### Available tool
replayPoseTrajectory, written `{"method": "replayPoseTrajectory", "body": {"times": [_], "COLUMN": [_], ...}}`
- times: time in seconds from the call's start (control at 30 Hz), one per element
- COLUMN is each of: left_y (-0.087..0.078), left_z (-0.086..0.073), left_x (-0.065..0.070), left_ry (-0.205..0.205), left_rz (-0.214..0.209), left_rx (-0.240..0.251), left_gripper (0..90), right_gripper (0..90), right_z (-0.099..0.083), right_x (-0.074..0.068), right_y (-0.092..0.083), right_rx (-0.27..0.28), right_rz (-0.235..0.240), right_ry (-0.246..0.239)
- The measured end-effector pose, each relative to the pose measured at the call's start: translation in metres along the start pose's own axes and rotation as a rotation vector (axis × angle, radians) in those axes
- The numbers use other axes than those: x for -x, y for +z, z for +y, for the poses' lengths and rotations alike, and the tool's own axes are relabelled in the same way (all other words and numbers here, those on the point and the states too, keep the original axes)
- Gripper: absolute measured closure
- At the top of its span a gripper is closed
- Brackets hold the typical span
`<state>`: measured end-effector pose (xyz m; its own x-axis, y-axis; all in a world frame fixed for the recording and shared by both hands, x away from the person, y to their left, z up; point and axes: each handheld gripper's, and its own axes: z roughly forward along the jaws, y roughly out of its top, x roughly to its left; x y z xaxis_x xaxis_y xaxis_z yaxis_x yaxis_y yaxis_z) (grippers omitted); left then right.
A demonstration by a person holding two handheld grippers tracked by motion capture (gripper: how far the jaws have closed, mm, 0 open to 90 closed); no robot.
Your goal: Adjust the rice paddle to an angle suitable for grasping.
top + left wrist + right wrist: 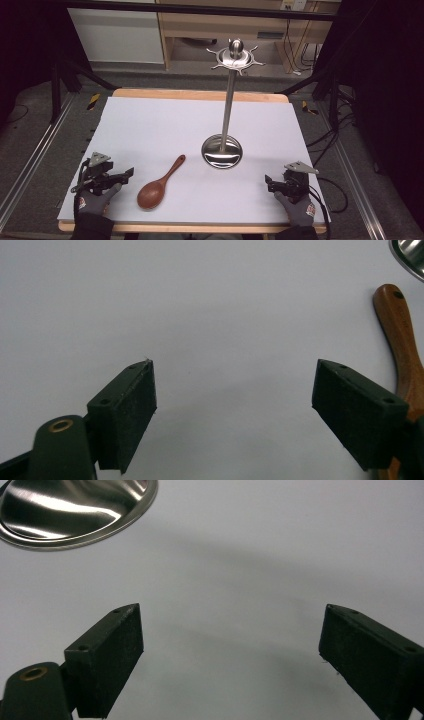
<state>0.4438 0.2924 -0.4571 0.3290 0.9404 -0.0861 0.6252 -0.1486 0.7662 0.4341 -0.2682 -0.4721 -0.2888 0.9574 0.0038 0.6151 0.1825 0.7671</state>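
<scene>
High view: the wooden spoon (159, 186) lies on the tabletop (150, 125) just right of the left gripper (127, 173), handle angled toward the utensil stand (223, 150); the right gripper (269, 183) is well apart. Left gripper view: jaws wide open and empty, spoon handle beside the right-hand jaw. Right gripper view: jaws open, empty.

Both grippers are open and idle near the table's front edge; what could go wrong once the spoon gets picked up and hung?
The wooden spoon lies flat on the table, so the left gripper may scrape the surface or pinch poorly. Its handle is thin and may slip or swing. The tall stand rests on a small round base and could tip if knocked.
</scene>
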Motion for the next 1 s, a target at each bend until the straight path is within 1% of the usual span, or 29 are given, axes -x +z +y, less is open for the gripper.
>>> {"method": "replayPoseTrajectory", "body": {"times": [0.17,0.23,0.33,0.37,0.57,0.6,0.63,0.67,0.7,0.73,0.8,0.93,1.0], "left_y": [-0.004,-0.007,-0.009,-0.010,-0.014,-0.015,-0.015,-0.016,-0.016,-0.016,-0.017,-0.016,-0.016], "left_z": [0.003,0.004,0.005,0.006,0.012,0.013,0.014,0.015,0.015,0.016,0.017,0.019,0.020], "left_x": [0.006,0.008,0.009,0.010,0.016,0.018,0.019,0.021,0.021,0.024,0.027,0.034,0.037], "left_ry": [0.016,0.022,0.027,0.037,0.047,0.054,0.055,0.061,0.061,0.072,0.088,0.126,0.133], "left_rz": [-0.013,-0.004,-0.009,-0.005,-0.037,-0.040,-0.044,-0.049,-0.049,-0.062,-0.072,-0.070,-0.069], "left_rx": [-0.001,0.013,0.014,0.012,0.010,0.007,0.007,0.006,0.006,0.001,-0.002,-0.020,-0.019], "left_gripper": [18.8,20.0,20.9,20.9,21.0,21.1,21.1,21.1,21.2,21.5,21.9,22.1,22.1], "right_gripper": [10.9,10.9,10.9,11.0,11.0,11.0,10.9,11.0,11.0,11.0,10.9,10.9,10.9], "right_z": [0.000,0.000,-0.001,0.000,0.000,0.000,0.000,0.000,0.000,0.000,0.000,0.000,0.000], "right_x": [-0.001,-0.001,-0.001,-0.002,-0.003,-0.003,-0.004,-0.003,-0.003,-0.003,-0.004,-0.004,-0.005], "right_y": [0.000,0.001,0.000,0.000,0.001,0.001,0.001,0.001,0.001,0.000,0.000,0.000,0.000], "right_rx": [-0.010,-0.015,-0.016,-0.013,-0.020,-0.021,-0.021,-0.018,-0.018,-0.017,-0.019,-0.015,-0.017], "right_rz": [-0.001,0.000,0.003,-0.001,-0.004,-0.002,0.001,0.000,0.000,0.000,0.003,-0.001,0.000], "right_ry": [0.003,0.002,0.003,-0.006,-0.011,-0.010,0.001,-0.011,-0.011,-0.013,-0.009,-0.015,-0.017]}}
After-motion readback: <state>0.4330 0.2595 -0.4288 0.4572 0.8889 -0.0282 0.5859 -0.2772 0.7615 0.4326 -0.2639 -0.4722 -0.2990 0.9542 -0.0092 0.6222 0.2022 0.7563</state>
